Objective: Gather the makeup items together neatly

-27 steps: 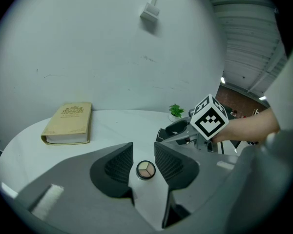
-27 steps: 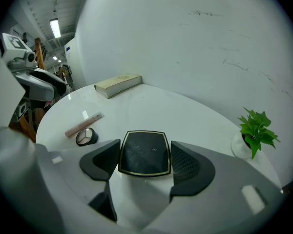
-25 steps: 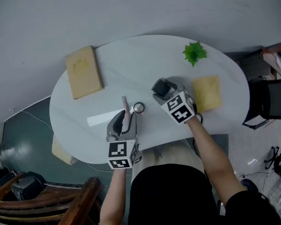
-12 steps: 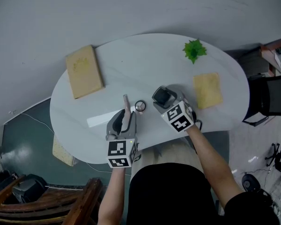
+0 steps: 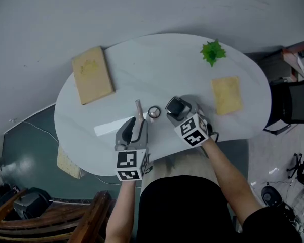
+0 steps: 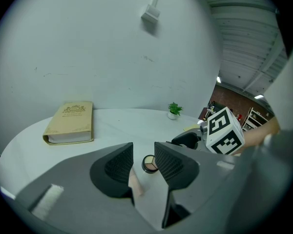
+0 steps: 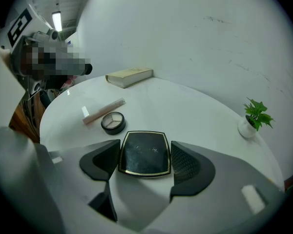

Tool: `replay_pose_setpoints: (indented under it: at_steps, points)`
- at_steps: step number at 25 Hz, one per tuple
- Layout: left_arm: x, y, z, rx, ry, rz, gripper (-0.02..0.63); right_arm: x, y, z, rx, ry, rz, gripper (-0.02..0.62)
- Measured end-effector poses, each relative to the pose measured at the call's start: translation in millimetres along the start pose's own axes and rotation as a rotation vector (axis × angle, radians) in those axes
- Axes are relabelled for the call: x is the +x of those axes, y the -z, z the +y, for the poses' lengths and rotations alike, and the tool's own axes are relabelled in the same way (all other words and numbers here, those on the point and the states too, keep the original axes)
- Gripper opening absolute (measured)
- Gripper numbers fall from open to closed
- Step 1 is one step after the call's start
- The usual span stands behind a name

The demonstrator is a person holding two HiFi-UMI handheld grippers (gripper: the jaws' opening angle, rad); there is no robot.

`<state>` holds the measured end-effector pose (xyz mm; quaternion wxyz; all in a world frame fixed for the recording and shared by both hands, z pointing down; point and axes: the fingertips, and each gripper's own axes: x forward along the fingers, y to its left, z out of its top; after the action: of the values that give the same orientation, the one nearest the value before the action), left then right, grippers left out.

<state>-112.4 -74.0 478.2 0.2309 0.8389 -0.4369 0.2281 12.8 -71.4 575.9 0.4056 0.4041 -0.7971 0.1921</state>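
While we are leaning over the white table (image 5: 157,59), we are holding the right gripper (image 7: 145,145) near the middle of its near edge, and its jaws are closing narrowly on the black, gold-rimmed compact (image 7: 144,159), one pad against each side. We cannot tell whether the compact is resting on the table or sitting just clear of it. Just to the left of it, apart by a small gap, the round eyeshadow pot (image 5: 154,112) is lying open side up, showing its pale pans. Left of the pot, the pink tube (image 5: 138,109) is lying flat, pointing from the near edge toward the far one. We are keeping the left gripper (image 6: 144,149) over the tube's near end with its jaws standing partly apart. The tube is lying between them against the left jaw, and the right jaw is not touching it, so nothing is being squeezed there. A tan book (image 5: 92,75) is lying toward the table's left end, well apart from the makeup. A flat tan pad (image 5: 227,95) is lying toward the right end, and a small green plant (image 5: 212,51) is standing by the far right edge.
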Motion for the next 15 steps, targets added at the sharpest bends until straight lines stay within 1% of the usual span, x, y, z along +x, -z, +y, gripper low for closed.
replay_pose_setpoints:
  at_steps: [9,15]
  points:
    - [-3.0,3.6,5.3,0.0,0.009,0.005,0.137,3.9,3.8,4.3,-0.022,0.013,-0.003,0.334]
    - [-5.1,2.7,11.0,0.004,0.014,-0.001,0.136,6.0,3.3,6.6,-0.009,0.012,-0.022,0.336]
